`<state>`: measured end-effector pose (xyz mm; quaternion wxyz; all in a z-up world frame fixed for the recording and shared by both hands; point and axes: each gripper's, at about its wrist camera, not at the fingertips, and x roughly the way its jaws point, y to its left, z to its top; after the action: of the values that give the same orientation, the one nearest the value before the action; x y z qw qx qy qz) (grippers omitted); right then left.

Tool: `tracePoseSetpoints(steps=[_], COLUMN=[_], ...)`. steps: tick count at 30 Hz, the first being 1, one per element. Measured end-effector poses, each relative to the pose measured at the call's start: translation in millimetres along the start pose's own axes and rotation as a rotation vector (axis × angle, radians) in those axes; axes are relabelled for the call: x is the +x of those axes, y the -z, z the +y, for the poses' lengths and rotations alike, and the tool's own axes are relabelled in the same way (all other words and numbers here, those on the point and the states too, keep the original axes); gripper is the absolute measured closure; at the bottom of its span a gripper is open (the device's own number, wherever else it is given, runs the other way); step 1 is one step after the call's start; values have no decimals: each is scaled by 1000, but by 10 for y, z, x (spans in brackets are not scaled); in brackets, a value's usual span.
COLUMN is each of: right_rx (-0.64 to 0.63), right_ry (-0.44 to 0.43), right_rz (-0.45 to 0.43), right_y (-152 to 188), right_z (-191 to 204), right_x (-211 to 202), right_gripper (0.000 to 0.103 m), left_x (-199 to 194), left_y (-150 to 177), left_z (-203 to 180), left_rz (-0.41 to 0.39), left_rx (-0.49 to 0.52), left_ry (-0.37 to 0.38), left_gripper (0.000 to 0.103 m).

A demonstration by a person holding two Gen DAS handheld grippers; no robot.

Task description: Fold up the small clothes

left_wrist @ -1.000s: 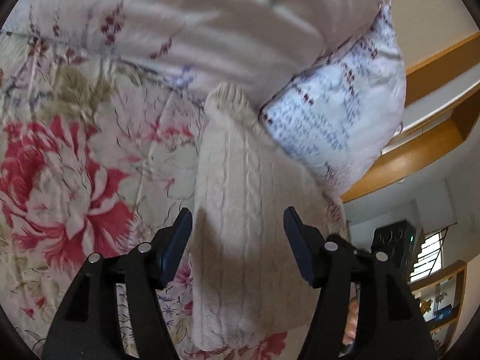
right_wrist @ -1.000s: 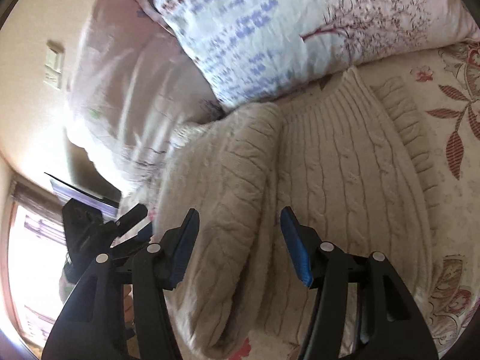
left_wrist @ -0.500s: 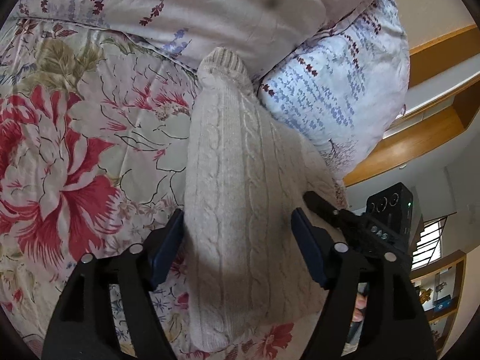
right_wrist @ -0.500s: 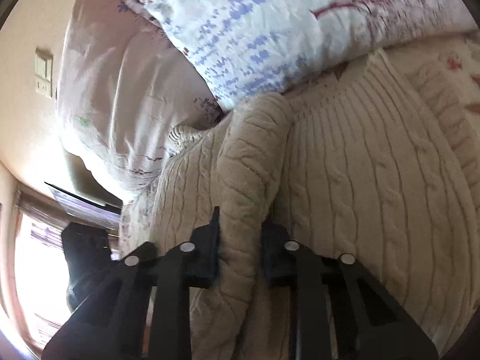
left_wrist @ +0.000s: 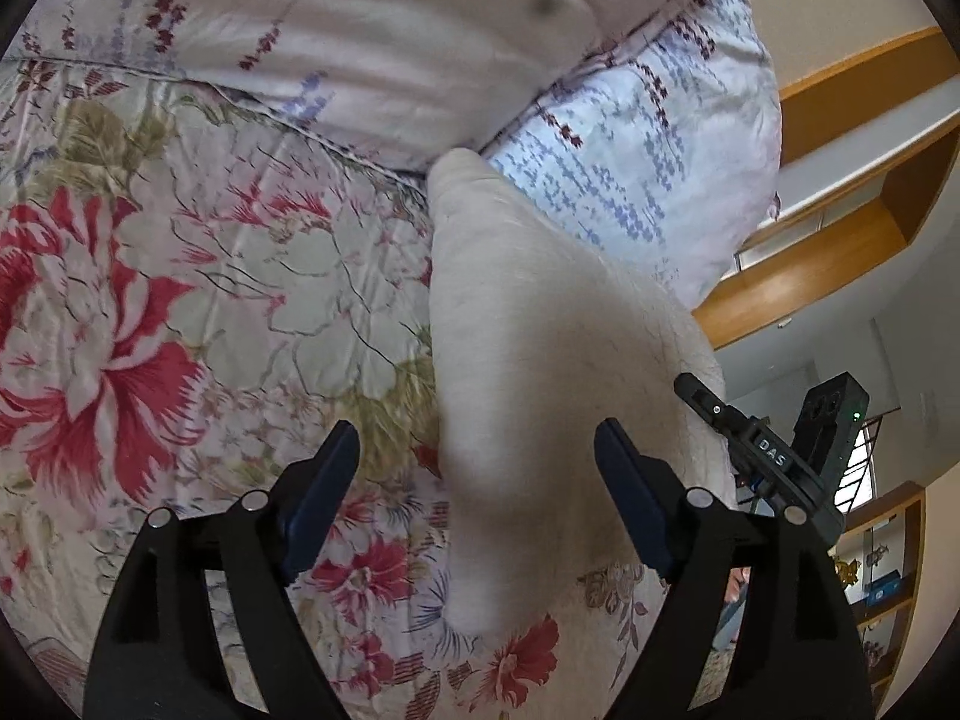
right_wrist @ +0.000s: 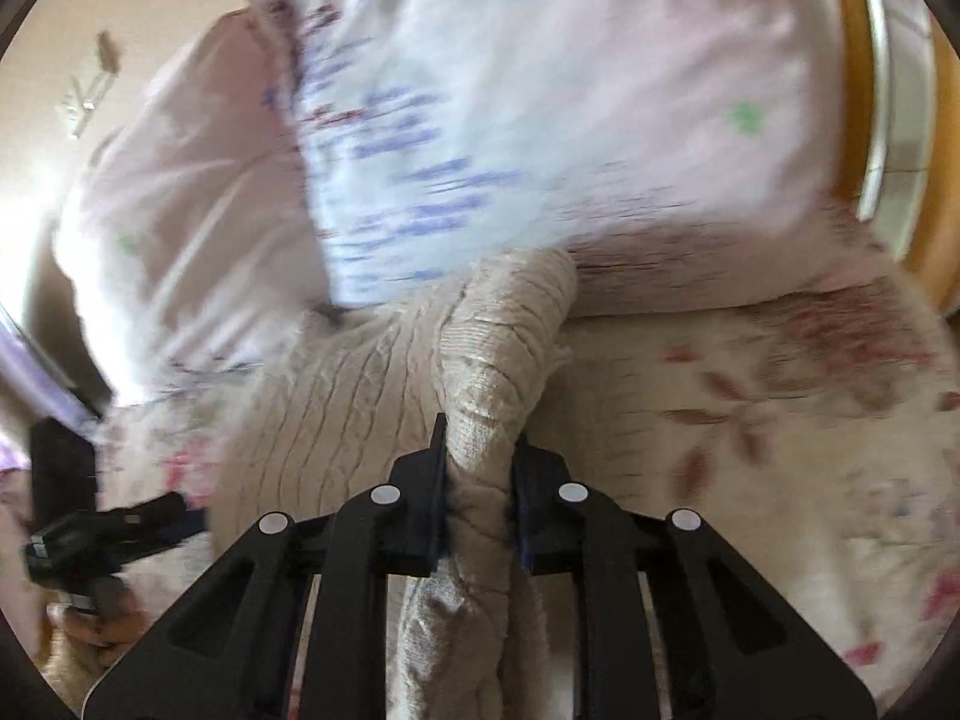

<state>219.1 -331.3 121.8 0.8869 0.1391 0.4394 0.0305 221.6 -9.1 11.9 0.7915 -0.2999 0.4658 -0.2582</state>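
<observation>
Once flat, sweater (right_wrist: pixel 480 408) now tong-lifted.

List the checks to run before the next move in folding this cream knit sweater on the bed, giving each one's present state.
1. Right hand-held gripper shut on the sweater: ok.
2. Left hand-held gripper open, gripping nothing: ok.
3. How many layers are in the right grip: cannot tell.
4. Sweater clear of the pillows: not ok, its far end meets them.
5. Bedspread not caught in the grip: ok.
</observation>
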Motion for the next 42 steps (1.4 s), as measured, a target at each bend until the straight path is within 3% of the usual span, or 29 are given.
tracePoseSetpoints(steps=[5,11,14,17,19,21,23,26,30,31,32,34,36,39,42], right_rx=[48,50,53,97,164,211,234,270,302,292,268,237,232,217,193], right_ry=[38,-15,10,51,12,-9,-29,-94,-167,-167,-161,-141,-147,-163,-126], right_rz=[83,8,-27,57,74,68,66,72,95,99,107,84,43,-20,-24], right_y=[141,70,40,102,171,197,238,357,523,554,585,613,593,572,617], right_z=[-298,-329,-360,-516,-654,-723,-777,-861,-903,-866,-830,-778,-746,-699,-697], right_x=[171,9,-28,215,254,167,44,-121,-221,-218,-215,-242,-330,-510,-540], right_gripper=[85,85,85,84,79,64,56,55,57,64,85,89,91,91,91], left_x=[147,307,375,443,467,474,477,469,469,472,458,468,447,376,301], left_y=[69,120,157,198,222,230,233,236,259,271,294,313,317,331,357], left_z=[-100,-190,-235,-262,-282,-310,-323,-326,-308,-302,-292,-289,-300,-295,-262], left_rz=[33,72,87,108,118,119,120,115,117,119,120,130,123,110,108], left_rx=[24,42,67,82,90,106,113,113,106,103,101,94,100,102,107], left_ry=[2,-10,-19,-24,-23,-24,-23,-16,-25,-25,-20,2,-4,10,31], left_gripper=[23,24,24,24,24,24,24,26,35,40,43,62,71,82,89])
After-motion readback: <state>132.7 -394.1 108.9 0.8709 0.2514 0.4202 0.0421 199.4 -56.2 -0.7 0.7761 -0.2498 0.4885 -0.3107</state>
